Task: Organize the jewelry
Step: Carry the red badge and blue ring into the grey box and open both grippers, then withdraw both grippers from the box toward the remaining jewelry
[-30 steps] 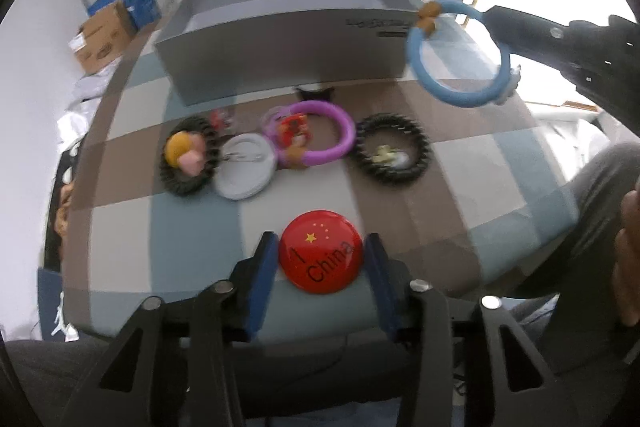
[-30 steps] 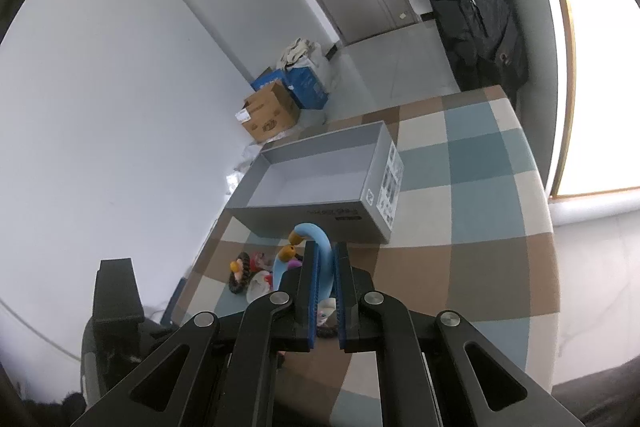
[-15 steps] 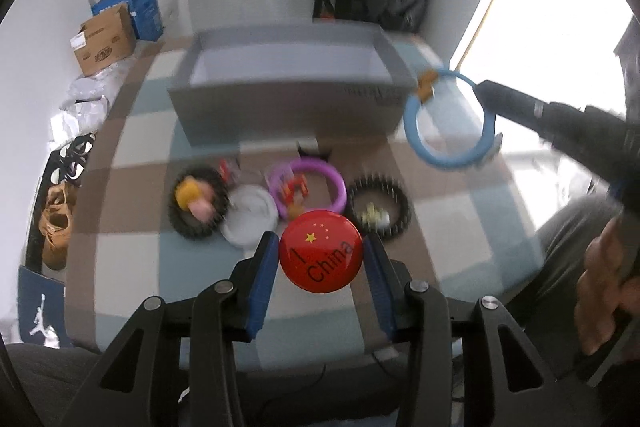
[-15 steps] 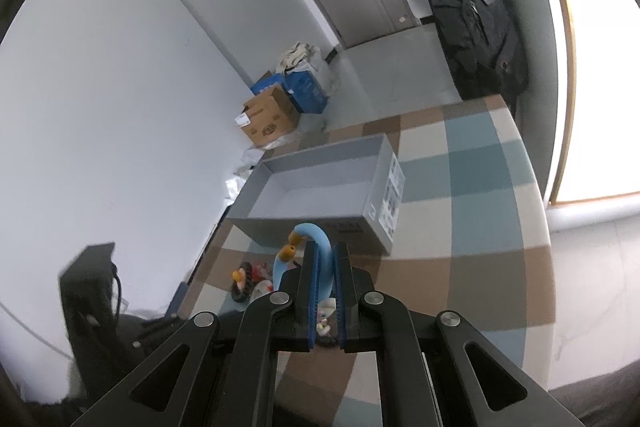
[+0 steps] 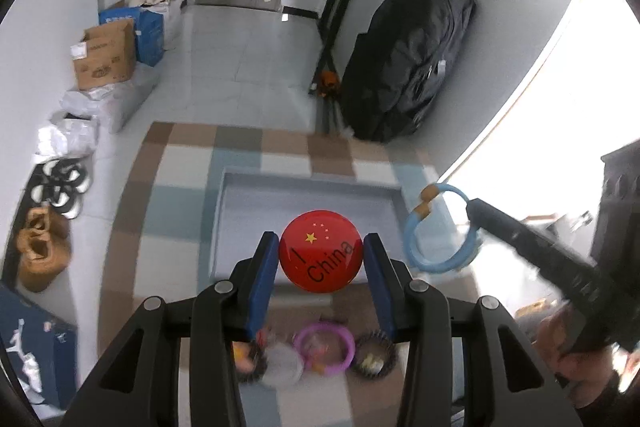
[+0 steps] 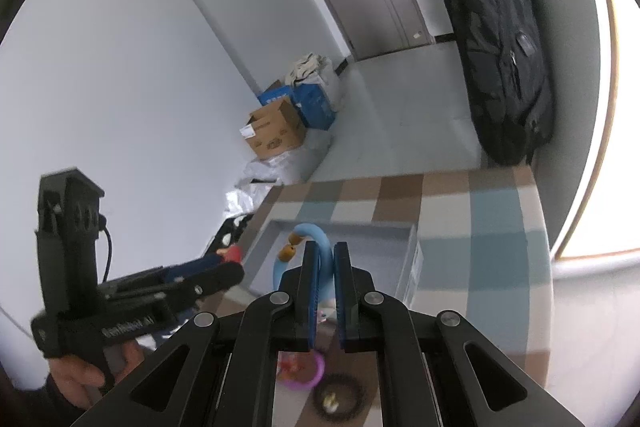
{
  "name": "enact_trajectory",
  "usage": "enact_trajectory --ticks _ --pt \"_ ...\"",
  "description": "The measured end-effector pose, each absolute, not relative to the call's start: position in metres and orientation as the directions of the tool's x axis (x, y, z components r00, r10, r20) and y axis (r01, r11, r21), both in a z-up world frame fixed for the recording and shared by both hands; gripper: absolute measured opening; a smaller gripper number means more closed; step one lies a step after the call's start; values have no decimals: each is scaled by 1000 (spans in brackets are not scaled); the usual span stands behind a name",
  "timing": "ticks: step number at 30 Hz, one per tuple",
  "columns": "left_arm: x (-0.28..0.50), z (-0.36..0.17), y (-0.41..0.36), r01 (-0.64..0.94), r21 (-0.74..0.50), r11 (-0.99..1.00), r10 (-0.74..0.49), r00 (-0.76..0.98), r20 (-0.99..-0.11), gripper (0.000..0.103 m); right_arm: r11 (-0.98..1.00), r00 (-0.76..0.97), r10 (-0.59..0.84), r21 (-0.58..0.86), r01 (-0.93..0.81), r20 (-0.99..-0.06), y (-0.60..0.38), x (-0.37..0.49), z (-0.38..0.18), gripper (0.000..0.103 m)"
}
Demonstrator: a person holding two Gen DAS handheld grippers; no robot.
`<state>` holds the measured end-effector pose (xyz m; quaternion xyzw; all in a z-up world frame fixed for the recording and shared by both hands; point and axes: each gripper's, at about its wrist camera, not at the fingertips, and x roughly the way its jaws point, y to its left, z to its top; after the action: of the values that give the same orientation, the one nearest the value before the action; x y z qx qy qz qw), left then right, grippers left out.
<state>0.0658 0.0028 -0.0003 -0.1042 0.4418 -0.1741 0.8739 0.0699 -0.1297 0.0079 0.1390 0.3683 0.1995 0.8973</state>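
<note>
Red badge [image 5: 321, 251] clamped in left gripper [image 5: 321, 257], above grey box [image 5: 240, 195].

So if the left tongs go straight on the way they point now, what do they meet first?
Probably the grey box: the left tongs, shut on the red badge, point down into its open inside, with nothing seen between. Depth is hard to judge.

A box [image 5: 308, 187] sits on the counter [image 5: 180, 163], toward its far end. The left claw [image 5: 320, 259] holds a round badge [image 5: 321, 251] above the box. To its right, the right claw [image 6: 326, 279] holds a ring [image 5: 440, 227] above the box's right edge. Nearer the viewer, four bracelets and discs [image 5: 324, 347] lie in a row on the counter. Cartons [image 5: 104, 59] stand on the floor beyond, to the left.
</note>
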Motion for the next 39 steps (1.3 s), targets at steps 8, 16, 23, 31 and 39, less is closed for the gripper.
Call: enact_trajectory --ticks 8,16,23,31,39 --pt "98 -12 3 228 -388 893 -449 520 -727 38 891 624 449 371 -261 -640 -124 102 -10 6" --pt "110 -29 3 213 -419 883 -468 472 -747 38 888 590 460 361 -286 -664 -117 116 -36 7" --pt "116 -34 5 216 -443 870 -491 453 -744 38 874 567 485 383 -299 -666 -113 123 -47 7" --pt "121 -37 12 211 -529 822 -564 427 -707 66 874 602 486 371 -314 -634 -119 117 -40 29" --pt "113 -27 6 242 -495 834 -548 467 -694 71 871 657 486 384 -307 -577 -130 100 -27 81"
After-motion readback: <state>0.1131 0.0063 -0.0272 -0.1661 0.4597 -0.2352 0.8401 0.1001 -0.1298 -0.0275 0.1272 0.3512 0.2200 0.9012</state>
